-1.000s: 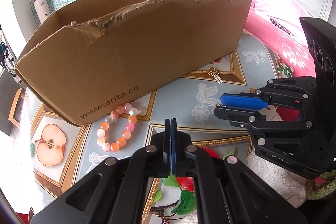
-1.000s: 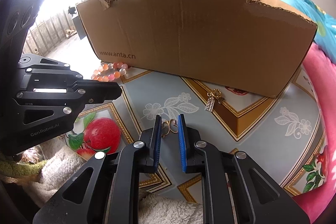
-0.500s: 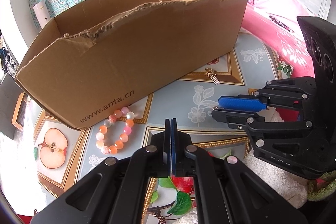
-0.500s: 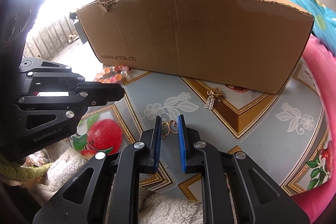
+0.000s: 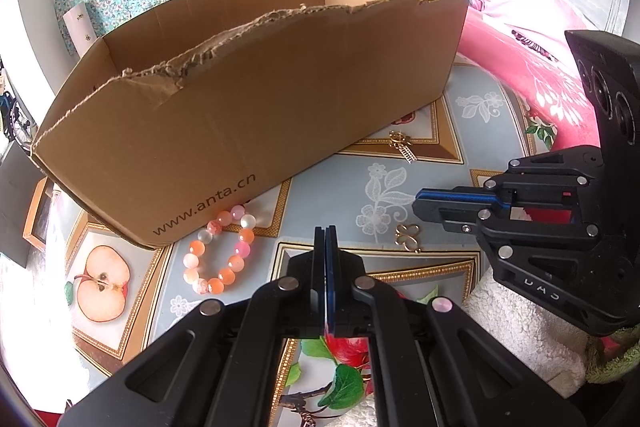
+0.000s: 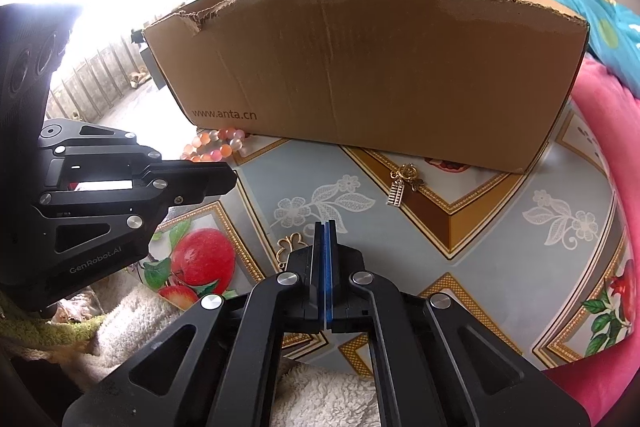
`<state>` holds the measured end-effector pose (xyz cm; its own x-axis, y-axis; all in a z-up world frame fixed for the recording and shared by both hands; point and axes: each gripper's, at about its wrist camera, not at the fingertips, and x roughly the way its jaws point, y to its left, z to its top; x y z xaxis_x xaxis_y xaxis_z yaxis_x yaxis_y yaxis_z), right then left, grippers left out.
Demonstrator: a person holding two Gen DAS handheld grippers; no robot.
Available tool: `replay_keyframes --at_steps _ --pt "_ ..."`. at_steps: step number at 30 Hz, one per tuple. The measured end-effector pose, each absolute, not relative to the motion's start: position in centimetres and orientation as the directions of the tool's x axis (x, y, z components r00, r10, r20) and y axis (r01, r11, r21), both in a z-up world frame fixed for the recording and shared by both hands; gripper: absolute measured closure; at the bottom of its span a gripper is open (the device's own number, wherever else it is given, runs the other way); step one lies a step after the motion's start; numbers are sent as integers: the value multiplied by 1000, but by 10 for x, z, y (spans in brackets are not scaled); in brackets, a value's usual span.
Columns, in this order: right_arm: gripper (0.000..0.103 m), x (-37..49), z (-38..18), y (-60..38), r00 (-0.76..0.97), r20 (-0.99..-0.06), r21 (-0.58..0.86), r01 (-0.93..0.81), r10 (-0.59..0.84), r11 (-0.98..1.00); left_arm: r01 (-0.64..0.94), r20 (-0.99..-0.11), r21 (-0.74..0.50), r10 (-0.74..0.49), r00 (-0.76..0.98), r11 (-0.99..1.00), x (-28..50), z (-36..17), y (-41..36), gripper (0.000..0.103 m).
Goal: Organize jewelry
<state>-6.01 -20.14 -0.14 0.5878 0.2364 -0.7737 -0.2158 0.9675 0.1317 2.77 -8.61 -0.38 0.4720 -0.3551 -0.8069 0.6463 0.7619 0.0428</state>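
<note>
Gold ornament (image 6: 290, 245) lies flat on the worktop (image 6: 500, 227) just beside the left finger of the right gripper (image 6: 325, 227), whose jaws have just been closing and now meet pad to pad with nothing between them. A moment ago it sat framed in their gap, so the pinch looks to have missed, and the piece likely needs a fresh try before it can go into the cardboard box (image 6: 360, 67). The left gripper (image 5: 325, 231) is also closed and empty, near the bead bracelet (image 5: 218, 251).
</note>
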Motion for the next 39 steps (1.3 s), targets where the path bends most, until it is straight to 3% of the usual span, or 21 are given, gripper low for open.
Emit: replay_keyframes --at_steps 10,24,39 --pt "101 -74 10 -217 625 -735 173 -199 261 965 651 -806 39 -362 469 758 25 -3 -88 103" --pt "80 -93 14 -221 610 -744 165 -225 271 960 657 -809 27 -370 457 753 25 -5 -88 103" --pt "79 -93 13 -210 600 -748 151 -264 285 953 657 -811 25 -368 454 754 25 -7 -89 103"
